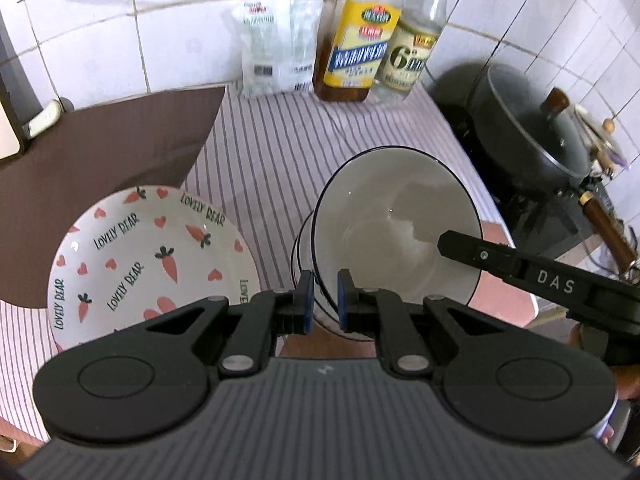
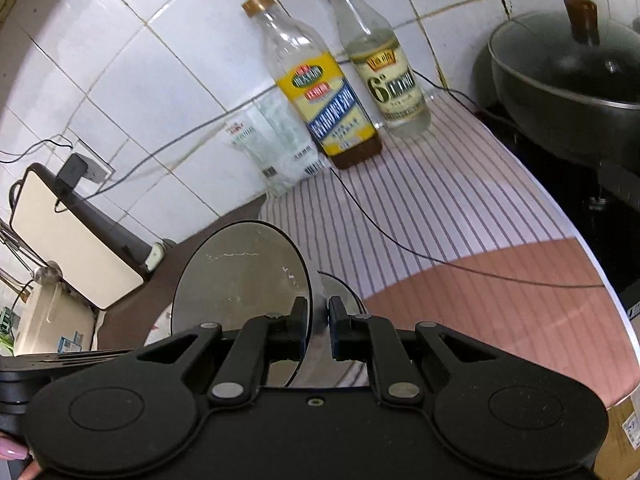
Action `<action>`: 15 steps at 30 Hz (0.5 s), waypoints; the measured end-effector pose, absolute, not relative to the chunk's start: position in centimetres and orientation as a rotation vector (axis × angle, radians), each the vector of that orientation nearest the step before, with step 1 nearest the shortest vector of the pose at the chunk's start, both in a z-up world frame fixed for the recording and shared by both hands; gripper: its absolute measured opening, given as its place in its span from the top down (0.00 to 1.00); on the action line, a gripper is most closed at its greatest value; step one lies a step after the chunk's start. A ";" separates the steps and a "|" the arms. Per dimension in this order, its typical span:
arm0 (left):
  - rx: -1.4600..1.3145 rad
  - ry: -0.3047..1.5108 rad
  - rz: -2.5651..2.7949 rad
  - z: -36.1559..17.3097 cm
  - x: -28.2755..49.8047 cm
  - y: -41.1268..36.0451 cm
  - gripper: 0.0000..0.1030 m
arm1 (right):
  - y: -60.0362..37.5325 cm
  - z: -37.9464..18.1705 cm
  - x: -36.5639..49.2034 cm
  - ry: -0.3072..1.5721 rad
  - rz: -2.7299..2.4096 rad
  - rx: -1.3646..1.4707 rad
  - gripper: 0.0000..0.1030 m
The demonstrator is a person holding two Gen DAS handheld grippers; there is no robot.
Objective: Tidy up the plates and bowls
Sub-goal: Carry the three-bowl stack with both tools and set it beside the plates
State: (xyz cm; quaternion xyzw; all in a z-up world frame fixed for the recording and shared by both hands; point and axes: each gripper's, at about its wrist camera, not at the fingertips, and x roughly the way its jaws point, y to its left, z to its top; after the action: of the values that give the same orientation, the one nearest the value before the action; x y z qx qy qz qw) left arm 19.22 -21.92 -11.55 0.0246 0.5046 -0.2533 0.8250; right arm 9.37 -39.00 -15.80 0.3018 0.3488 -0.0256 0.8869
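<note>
A white bowl with a dark rim (image 1: 396, 224) is tilted above a second like bowl (image 1: 302, 248) on the striped cloth. My left gripper (image 1: 323, 300) is shut on the tilted bowl's near rim. My right gripper (image 2: 318, 328) is shut on the same bowl's (image 2: 240, 276) opposite rim; its finger (image 1: 480, 256) reaches into the bowl in the left wrist view. A white plate with carrots and hearts (image 1: 148, 256) lies to the left of the bowls.
Two bottles (image 1: 356, 40) and a plastic bag (image 1: 276, 48) stand against the tiled wall at the back. A dark lidded pan (image 1: 536, 128) sits on the stove at right. A brown mat (image 1: 100, 152) lies at left. A thin cable (image 2: 400, 240) crosses the cloth.
</note>
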 end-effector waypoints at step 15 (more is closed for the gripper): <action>0.137 1.124 -0.486 -12.8 19.6 -23.7 0.90 | -35.7 -16.6 10.3 0.725 -0.096 0.274 0.86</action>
State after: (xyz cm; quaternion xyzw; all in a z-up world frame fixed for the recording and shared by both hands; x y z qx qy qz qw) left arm 19.56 -23.73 -12.79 0.0641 0.5269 -0.2279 0.8163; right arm 10.32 -35.73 -16.57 0.1334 0.3534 -0.0469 0.9247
